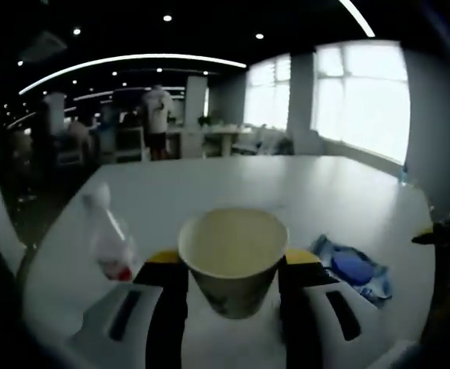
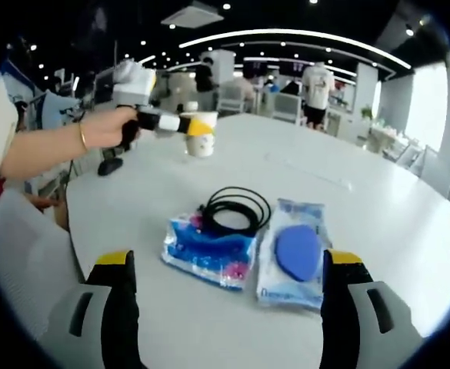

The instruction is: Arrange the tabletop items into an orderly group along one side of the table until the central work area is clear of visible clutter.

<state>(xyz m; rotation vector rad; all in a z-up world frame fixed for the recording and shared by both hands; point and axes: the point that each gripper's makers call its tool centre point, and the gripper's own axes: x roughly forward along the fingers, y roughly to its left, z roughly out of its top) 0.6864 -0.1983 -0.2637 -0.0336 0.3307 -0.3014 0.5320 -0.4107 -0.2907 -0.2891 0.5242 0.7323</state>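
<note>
Currently, the left gripper has its fingers clamped on a paper cup, holding it upright and lifted above the bench. In the right gripper view the same cup hangs over the far part of the bench, near the edge on the person's side, with the hand behind it. The upright hold judges as deliberate: it keeps the rim level for setting down in a row.

A clear plastic bottle lies on its side near the bench edge beside the left fingers.

The right gripper has its fingers spread wide apart and grips nothing. Ahead of it, in the central area, lie a blue patterned packet, a coiled black cable partly overlapping that packet, and a wipes pack with a blue lid just beside it. These three remain in the work area, so the task appears incomplete.
</note>
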